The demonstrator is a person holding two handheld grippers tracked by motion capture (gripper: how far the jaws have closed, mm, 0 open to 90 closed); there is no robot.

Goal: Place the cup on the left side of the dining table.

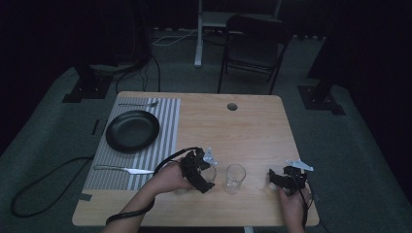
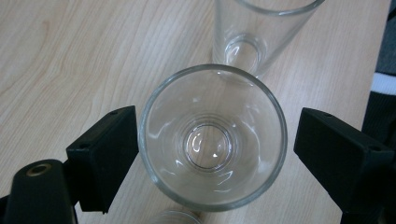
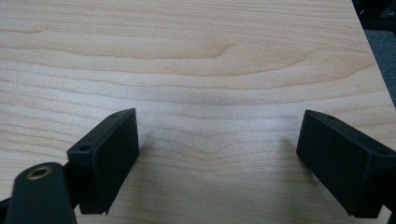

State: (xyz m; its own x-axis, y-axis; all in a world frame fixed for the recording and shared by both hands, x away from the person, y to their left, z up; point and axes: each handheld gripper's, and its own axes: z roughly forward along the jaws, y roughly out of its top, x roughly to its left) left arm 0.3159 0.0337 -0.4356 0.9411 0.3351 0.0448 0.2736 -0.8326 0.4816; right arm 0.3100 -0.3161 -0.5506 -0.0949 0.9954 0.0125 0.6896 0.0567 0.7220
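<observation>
A clear drinking glass (image 2: 212,140) stands upright on the wooden table between the jaws of my left gripper (image 2: 215,135), seen from above. The left jaw sits at its rim and the right jaw stands a little apart from it, so the gripper is open. A second clear glass (image 2: 252,32) stands just beyond it, and in the high view this glass (image 1: 234,178) is right of my left gripper (image 1: 206,175). My right gripper (image 1: 278,178) rests near the table's front right and is open over bare wood (image 3: 217,140), with nothing between its jaws.
A grey striped placemat (image 1: 165,126) covers the table's left side and carries a black plate (image 1: 132,130), a fork (image 1: 138,104) at its far edge and a knife (image 1: 124,169) near its front. A cable hole (image 1: 232,106) and a folding chair (image 1: 252,46) lie beyond.
</observation>
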